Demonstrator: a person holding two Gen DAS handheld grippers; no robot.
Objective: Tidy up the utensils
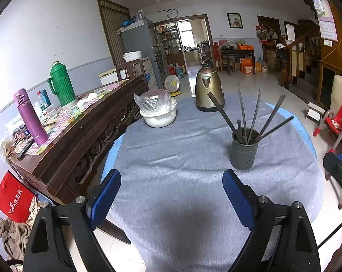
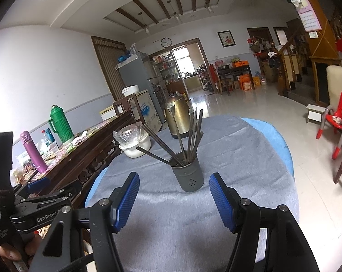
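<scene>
A dark grey utensil holder [image 1: 244, 150] [image 2: 189, 174] stands upright on the grey tablecloth [image 1: 182, 158] [image 2: 238, 158]. Several dark chopsticks [image 1: 254, 115] [image 2: 190, 136] stick out of it, fanned apart. My left gripper [image 1: 172, 181] hovers open over the cloth, the holder ahead and to its right, with nothing between its blue pads. The right gripper [image 2: 174, 183] is open too, a little short of the holder, which sits just beyond the gap between its fingertips. The left gripper's body [image 2: 32, 206] shows at the left edge of the right wrist view.
A brass kettle [image 1: 208, 88] [image 2: 178, 117] stands at the table's far side. A white bowl with a plastic bag [image 1: 158, 111] [image 2: 134, 142] sits back left. A wooden sideboard [image 1: 80, 131] with a green thermos [image 1: 61, 83] and a purple flask [image 1: 30, 117] runs along the left. A red chair [image 2: 336, 122] stands right.
</scene>
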